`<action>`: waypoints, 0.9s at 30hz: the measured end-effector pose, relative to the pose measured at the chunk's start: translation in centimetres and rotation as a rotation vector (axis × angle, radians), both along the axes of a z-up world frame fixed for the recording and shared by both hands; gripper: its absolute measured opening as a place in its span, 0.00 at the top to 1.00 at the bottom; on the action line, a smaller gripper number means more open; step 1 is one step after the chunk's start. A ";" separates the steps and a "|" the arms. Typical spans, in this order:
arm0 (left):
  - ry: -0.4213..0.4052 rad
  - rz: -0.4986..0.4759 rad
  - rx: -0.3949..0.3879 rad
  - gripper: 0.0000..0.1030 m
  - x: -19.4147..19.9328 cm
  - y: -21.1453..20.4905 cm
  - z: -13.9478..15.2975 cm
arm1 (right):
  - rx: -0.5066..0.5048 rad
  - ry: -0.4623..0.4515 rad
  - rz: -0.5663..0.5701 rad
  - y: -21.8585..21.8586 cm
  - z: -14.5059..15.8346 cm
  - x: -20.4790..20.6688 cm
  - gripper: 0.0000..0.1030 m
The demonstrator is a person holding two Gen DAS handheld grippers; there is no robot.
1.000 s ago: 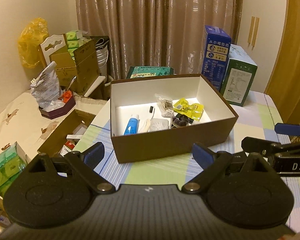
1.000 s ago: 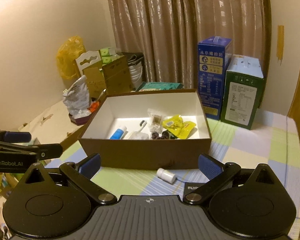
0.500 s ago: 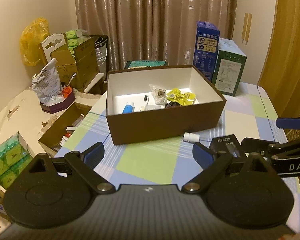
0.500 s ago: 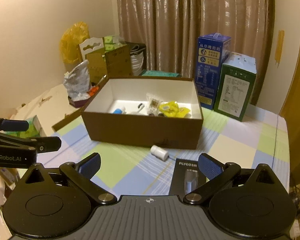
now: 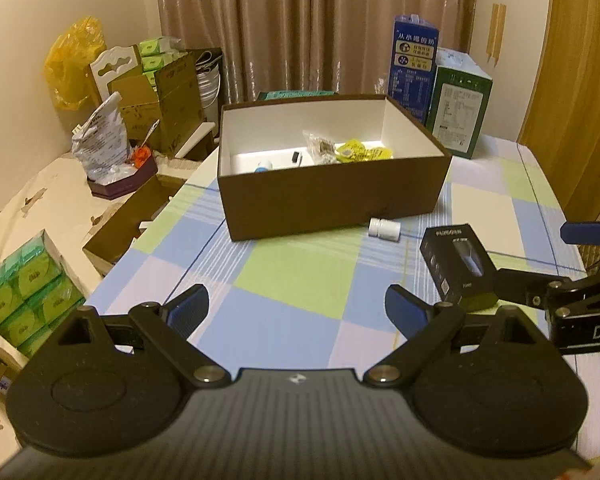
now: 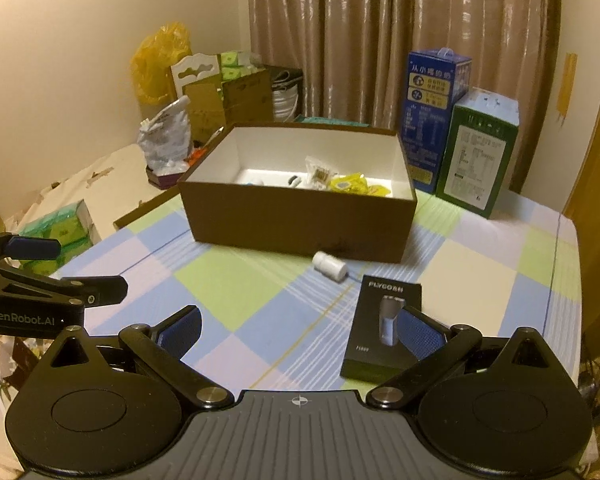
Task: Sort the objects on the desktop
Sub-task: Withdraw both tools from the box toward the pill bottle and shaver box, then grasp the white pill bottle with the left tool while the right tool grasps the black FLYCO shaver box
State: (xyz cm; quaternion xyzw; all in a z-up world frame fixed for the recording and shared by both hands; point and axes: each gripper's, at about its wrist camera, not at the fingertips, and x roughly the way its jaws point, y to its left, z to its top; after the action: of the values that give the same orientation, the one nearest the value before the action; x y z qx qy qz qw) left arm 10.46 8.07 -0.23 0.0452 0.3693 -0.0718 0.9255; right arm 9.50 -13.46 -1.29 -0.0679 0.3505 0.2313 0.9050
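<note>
Left wrist view, from left to right: green tissue packs (image 5: pixel 24 292) at the far left beside the bench (image 5: pixel 300 276), then a yellow plastic bag (image 5: pixel 74 64) and cardboard cartons (image 5: pixel 160 92) further back near the curtain (image 5: pixel 312 24). In the foreground, left gripper (image 5: pixel 296 306) with jaws released and wide apart, holding nothing, hovering above the checked cloth. Behind it, near the middle of the bench, brown box (image 5: pixel 332 196), open on top, with a clear snack bag (image 5: pixel 320 146), yellow packets (image 5: pixel 362 152) and a blue tube (image 5: pixel 263 167) lying inside on the white bottom. Just in front of the box's right corner, small white bottle (image 5: pixel 385 229) on its side, near the box but whether touching cannot be told. Further right, black product box (image 5: pixel 458 266) flat on the cloth, apart from the bottle. Behind, a blue carton (image 5: pixel 414 66) and a green carton (image 5: pixel 458 102) upright, side by side. Right wrist view, same order: left gripper (image 6: pixel 32 276) at the left edge, brown box (image 6: pixel 300 216), white bottle (image 6: pixel 330 266), black product box (image 6: pixel 382 328) partly behind the right finger. Right gripper (image 6: pixel 298 334) with jaws released as well, empty, above the cloth.
</note>
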 end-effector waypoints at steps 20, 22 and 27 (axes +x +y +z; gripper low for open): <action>0.118 -0.096 0.032 0.10 4.2 -0.5 -4.2 | -0.030 0.151 -0.184 -2.0 -5.7 2.7 0.02; 0.124 -0.112 0.032 0.10 5.0 -0.7 -4.7 | -0.033 0.155 -0.204 -2.1 -6.2 3.3 0.02; 0.142 -0.149 0.038 0.10 7.1 -1.2 -5.9 | -0.018 0.151 -0.256 -2.7 -7.0 4.8 0.02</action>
State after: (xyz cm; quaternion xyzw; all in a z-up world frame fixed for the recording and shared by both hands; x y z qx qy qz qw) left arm 17.55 6.86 -6.10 0.0847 0.4307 -0.1365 0.8881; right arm 14.28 -16.15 -8.26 -0.0131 0.4256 0.1154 0.8974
